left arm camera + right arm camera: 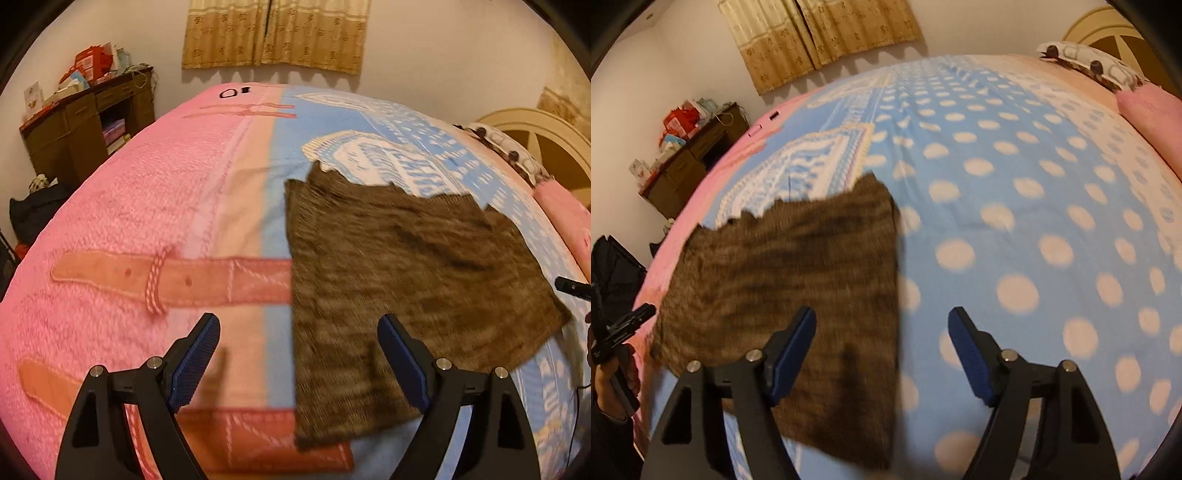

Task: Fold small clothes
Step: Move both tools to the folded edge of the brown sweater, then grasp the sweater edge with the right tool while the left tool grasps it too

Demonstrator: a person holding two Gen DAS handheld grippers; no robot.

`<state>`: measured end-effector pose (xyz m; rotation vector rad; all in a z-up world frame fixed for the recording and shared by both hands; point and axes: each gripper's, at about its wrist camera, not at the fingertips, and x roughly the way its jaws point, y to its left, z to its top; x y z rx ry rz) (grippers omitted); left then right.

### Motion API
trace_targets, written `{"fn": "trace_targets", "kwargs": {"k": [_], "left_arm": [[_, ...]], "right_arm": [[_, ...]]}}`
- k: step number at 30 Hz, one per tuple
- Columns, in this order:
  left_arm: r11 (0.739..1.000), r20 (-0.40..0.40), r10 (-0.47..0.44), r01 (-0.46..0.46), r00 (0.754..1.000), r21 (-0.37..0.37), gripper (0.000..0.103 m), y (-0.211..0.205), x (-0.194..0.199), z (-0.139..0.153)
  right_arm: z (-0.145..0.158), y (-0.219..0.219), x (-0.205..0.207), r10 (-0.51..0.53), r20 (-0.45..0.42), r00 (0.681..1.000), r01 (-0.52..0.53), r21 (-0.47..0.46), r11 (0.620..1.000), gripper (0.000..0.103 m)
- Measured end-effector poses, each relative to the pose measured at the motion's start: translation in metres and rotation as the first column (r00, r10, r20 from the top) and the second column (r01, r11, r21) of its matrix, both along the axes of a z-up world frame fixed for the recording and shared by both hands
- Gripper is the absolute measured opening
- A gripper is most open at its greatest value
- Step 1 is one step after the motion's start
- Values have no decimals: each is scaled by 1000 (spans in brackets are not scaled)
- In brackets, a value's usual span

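Brown knitted garment (406,266) spread flat on the bed cover (155,206), lying over the blue part of the cover, its left edge close to the seam between pink and blue; far edge jagged against a white-patterned patch; surface streaked darker and lighter, somewhat blurred.

Left gripper (299,362) above the near left part of the garment, fingers wide apart, nothing between them; left blue pad (195,363) over the pale pink strip and belt print, right blue pad over the brown knit; not touching the cloth as far as can be told.

Right gripper (882,354) above the near right edge of the garment (783,280), fingers also well apart and empty; left pad (792,356) over the brown knit, right pad over the blue cover with white dots (1015,206).

At the left rim of the right wrist view, a hand (613,380) gripping the other black tool.

Behind the bed: brown desk (88,125) cluttered with red and white boxes; patterned tan curtain (277,33) on the pale wall; cream arched headboard (535,129) at the right; spotted pillow (1086,62) and pink pillow beside it.
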<state>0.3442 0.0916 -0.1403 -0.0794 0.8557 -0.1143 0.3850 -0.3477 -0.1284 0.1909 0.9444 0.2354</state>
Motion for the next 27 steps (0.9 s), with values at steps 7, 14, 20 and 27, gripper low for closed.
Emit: {"fn": "trace_targets", "kwargs": {"k": [7, 14, 20, 27], "left_arm": [[1000, -10, -16, 16, 1000, 2, 85, -7, 0, -8], [996, -48, -38, 34, 998, -81, 38, -7, 4, -19], [998, -1, -44, 44, 999, -41, 16, -14, -8, -10], [991, 32, -61, 64, 998, -121, 5, -6, -18, -3]], "right_arm": [[-18, 8, -23, 20, -42, 999, -21, -12, 1000, 62], [-25, 11, -31, 17, -49, 999, -17, 0, 1000, 61], [-25, 12, -27, 11, -51, 999, -11, 6, 1000, 50], [-24, 19, -29, 35, -49, 998, -36, -10, 999, 22]]}}
